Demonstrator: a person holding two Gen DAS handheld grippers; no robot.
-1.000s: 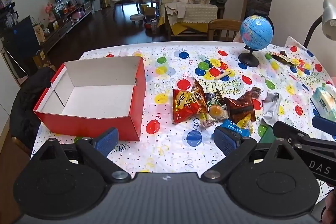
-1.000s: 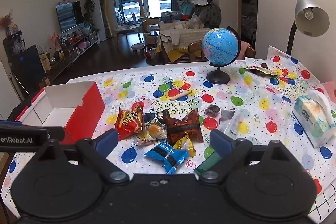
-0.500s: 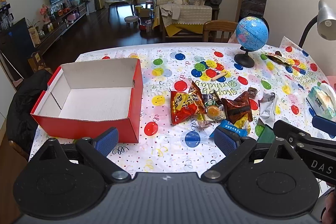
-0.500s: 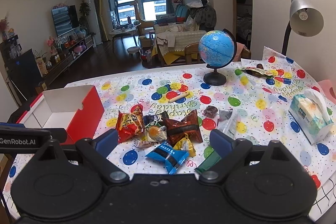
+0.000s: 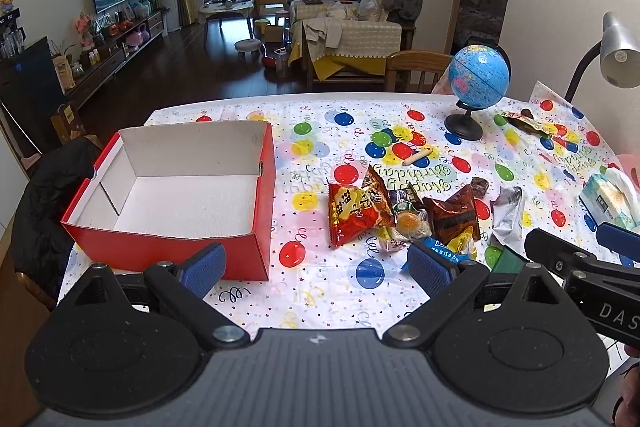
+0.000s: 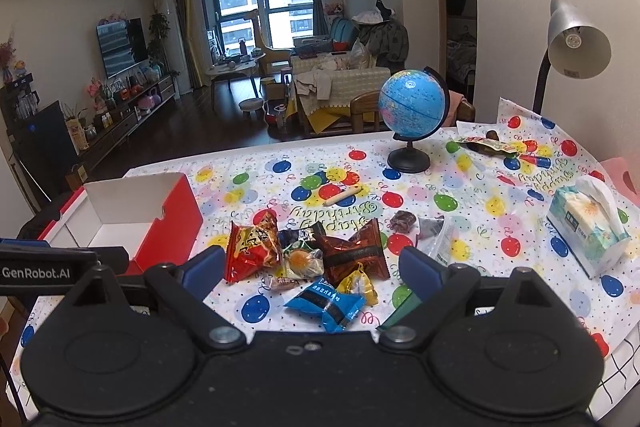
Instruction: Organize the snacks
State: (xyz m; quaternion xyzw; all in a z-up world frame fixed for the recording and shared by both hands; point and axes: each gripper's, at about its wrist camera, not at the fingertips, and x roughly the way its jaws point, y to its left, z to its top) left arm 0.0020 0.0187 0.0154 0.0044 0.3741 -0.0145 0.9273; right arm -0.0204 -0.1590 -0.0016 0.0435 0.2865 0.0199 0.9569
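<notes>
The snacks sit in one loose heap just right of centre in the left wrist view, on the balloon-print tablecloth (image 5: 320,291): one red chip bag (image 5: 356,211), one brown packet (image 5: 454,217), one blue packet (image 6: 326,303), one yellow-wrapped sweet (image 6: 356,285) and a clear-wrapped orange treat (image 5: 408,223) in the middle. The red chip bag lies with its long axis running from lower left to upper right. A silver wrapper (image 5: 508,211) lies just right of the heap.

The red box (image 5: 168,243) stands at centre left, well apart from the heap, open-topped and white inside (nothing in it at all).

The left gripper (image 5: 316,263) hovers over the near table edge, jaws spread wide with nothing between them. The right gripper (image 6: 312,267) is likewise spread and unladen, the heap showing between its fingers.

One globe (image 6: 412,107) stands at upper right, one tissue pack (image 6: 586,227) at far right.
</notes>
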